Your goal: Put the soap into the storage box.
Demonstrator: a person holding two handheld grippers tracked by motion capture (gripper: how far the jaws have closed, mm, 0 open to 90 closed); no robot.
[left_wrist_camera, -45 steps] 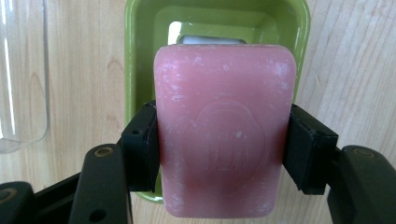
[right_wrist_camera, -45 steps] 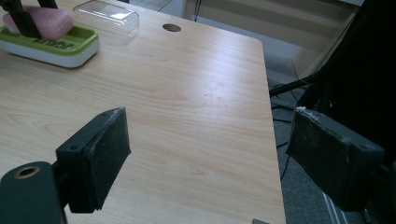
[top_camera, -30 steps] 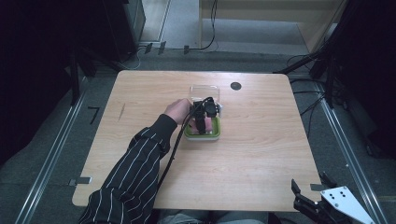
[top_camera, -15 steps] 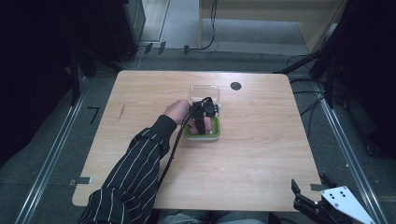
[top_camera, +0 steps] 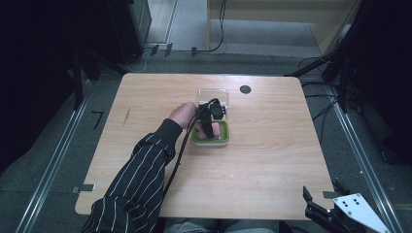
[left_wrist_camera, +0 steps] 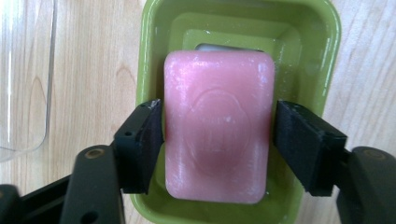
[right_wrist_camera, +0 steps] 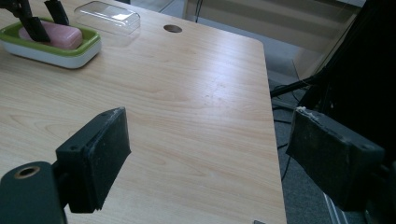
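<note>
A pink soap bar (left_wrist_camera: 218, 126) lies in a green soap dish (left_wrist_camera: 322, 56) near the table's middle. My left gripper (left_wrist_camera: 218, 140) points down over the dish (top_camera: 211, 141), one jaw on each long side of the bar. Its jaws have just been opening, and the pads stand a hair off the soap, so it is open. My right gripper (right_wrist_camera: 210, 140) stands wide open with nothing in it, beyond the table's near right corner (top_camera: 320, 206). From there the soap (right_wrist_camera: 56, 33) and dish (right_wrist_camera: 46, 51) lie far off at the upper left.
A clear plastic lid (top_camera: 213, 93) lies just behind the dish, also seen in the left gripper view (left_wrist_camera: 23, 70) and the right gripper view (right_wrist_camera: 107, 16). A round cable hole (top_camera: 245, 89) sits at the table's far edge. Cables and dark stands ring the table.
</note>
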